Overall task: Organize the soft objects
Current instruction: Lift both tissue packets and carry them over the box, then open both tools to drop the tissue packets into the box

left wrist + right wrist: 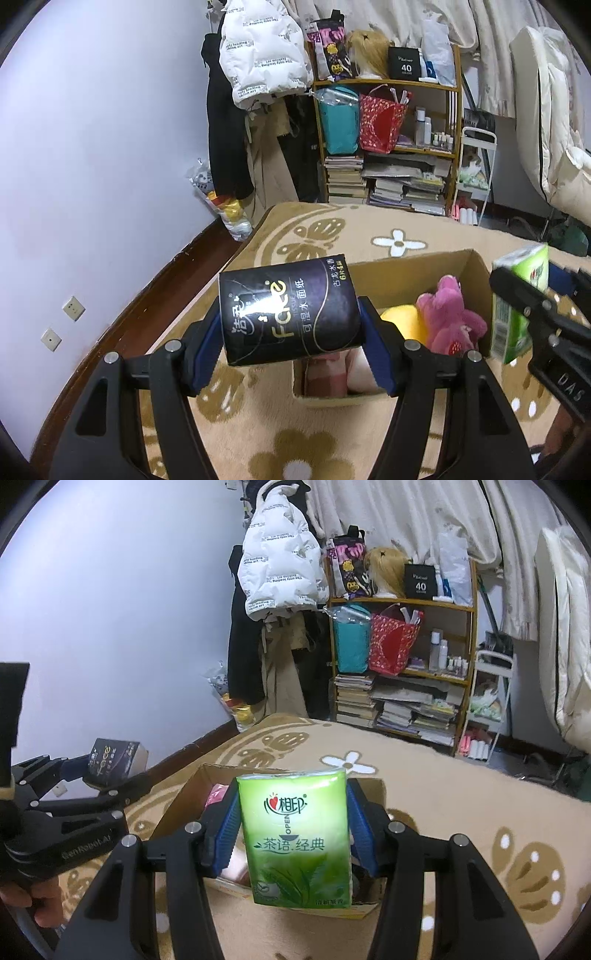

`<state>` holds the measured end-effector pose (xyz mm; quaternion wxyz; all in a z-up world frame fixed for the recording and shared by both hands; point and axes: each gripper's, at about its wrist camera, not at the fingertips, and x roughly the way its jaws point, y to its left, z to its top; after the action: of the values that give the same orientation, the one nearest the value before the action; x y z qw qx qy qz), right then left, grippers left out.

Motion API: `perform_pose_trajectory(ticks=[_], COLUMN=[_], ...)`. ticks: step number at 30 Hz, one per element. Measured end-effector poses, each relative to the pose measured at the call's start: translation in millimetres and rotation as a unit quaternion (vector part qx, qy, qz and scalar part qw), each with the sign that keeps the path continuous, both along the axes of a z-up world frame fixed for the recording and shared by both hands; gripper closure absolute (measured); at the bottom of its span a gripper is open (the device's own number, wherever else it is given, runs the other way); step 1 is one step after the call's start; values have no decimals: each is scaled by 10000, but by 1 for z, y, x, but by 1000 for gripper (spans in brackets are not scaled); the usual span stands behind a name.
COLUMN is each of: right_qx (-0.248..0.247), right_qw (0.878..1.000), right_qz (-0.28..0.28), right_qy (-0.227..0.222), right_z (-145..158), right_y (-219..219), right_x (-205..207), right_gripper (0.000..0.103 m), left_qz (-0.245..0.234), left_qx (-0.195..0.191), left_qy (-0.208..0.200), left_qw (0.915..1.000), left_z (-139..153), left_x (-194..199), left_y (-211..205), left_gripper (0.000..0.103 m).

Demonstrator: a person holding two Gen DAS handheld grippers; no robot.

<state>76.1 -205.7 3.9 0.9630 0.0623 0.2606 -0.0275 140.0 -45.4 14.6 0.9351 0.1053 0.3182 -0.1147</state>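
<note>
Progress looks partial: open brown cardboard box [476,273] on the carpet already holds a pink plush toy [448,314] and a yellow soft thing [400,321]. Left gripper [290,321] clamps a dark tissue pack [288,310] above the box's left edge; right gripper [291,834] clamps a green tissue pack [295,834] over the box. Both packs are not yet dropped in.

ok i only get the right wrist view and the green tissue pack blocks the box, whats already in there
Observer: The left wrist view shows a pink plush toy against the right wall of the cardboard box, with a rounded yellow item just left of it.
Operator: anything at the near end
Observer: Yes, something folded, pink and white cloth, lies at the near end.
Operator: and the left jaws, good hold
Observer: The left gripper has its jaws clamped on both ends of the dark tissue pack, which sits tilted with its label facing the camera.
</note>
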Motion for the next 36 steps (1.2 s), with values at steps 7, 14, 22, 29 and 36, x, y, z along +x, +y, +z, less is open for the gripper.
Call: perform_pose_trajectory(ticks=[7,14,22,29,36], right_qx=[462,823,1153,1287,1339], right_qw=[9989,9965,9928,9910,9900], right_qz=[83,166,261,179,111], right_qy=[-31,0,196,331,420], right_z=[-16,-23,-39,-51,-52], right_y=[-13,-20,-18,-25,-29], right_x=[6,23,34,38,36], right_gripper=[46,46,44,43,31], left_qz=[71,54,71,61,100], left_qx=[-27,-35,147,280,416], left_qy=[115,191,373,444,244], left_qw=[9999,9998,9992,9986,9988], left_z=[-14,-24,-44,-56,-52], left_x=[14,22,32,33,29], left_y=[-4,-9,-18,-22,-24], left_gripper=[36,36,35,34,17])
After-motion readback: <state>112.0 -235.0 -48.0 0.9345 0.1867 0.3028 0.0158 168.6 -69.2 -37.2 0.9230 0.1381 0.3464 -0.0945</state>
